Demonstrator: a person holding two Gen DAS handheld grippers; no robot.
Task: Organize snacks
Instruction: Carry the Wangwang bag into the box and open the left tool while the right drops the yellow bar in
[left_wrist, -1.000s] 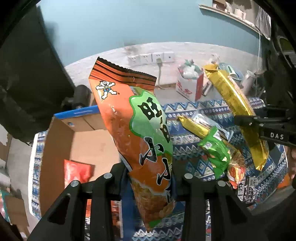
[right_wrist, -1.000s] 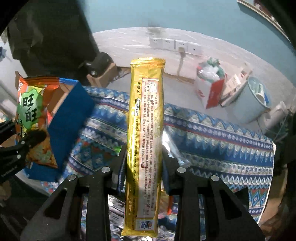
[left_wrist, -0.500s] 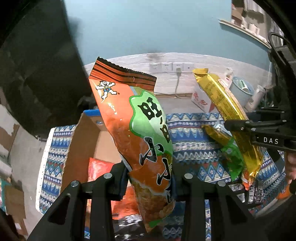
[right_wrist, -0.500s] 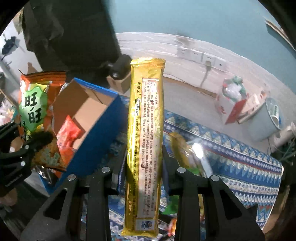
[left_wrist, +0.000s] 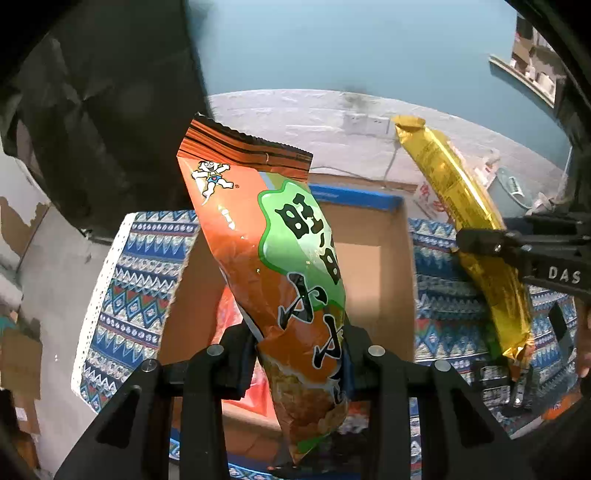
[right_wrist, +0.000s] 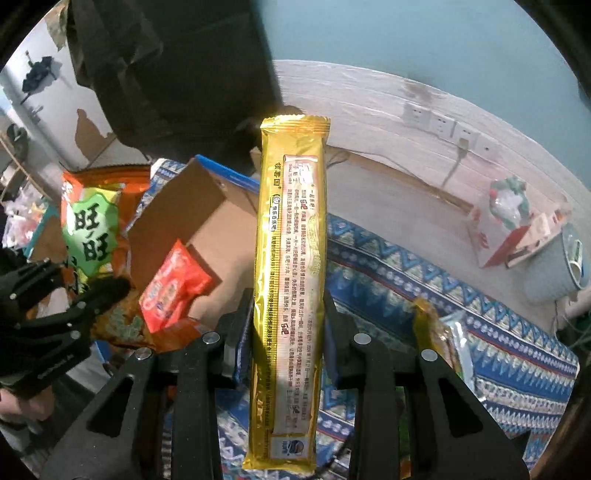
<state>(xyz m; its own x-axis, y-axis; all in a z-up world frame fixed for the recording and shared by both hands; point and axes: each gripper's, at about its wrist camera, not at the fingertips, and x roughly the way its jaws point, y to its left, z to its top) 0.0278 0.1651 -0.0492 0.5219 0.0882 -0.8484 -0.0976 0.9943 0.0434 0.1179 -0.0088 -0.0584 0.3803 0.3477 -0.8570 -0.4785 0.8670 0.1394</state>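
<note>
My left gripper (left_wrist: 301, 341) is shut on an orange and green snack bag (left_wrist: 273, 251), held upright above an open cardboard box (left_wrist: 373, 236) with blue outer walls. A red packet (right_wrist: 173, 284) lies inside the box. My right gripper (right_wrist: 288, 328) is shut on a long gold snack packet (right_wrist: 290, 280), held upright to the right of the box. In the left wrist view the gold packet (left_wrist: 465, 218) and right gripper (left_wrist: 480, 243) show at the right. In the right wrist view the orange bag (right_wrist: 94, 229) and left gripper (right_wrist: 103, 291) show at the left.
The box stands on a blue patterned cloth (left_wrist: 129, 280) covering the table. More snack packets (right_wrist: 439, 339) lie on the cloth to the right of the box. Beyond the table are a white wall with sockets (right_wrist: 439, 122), a red and white carton (right_wrist: 506, 229) and a pale bucket (right_wrist: 565, 262).
Both grippers have moved left with their snacks. The left gripper with the orange bag is now over the open box, and the box fills more of both views.
</note>
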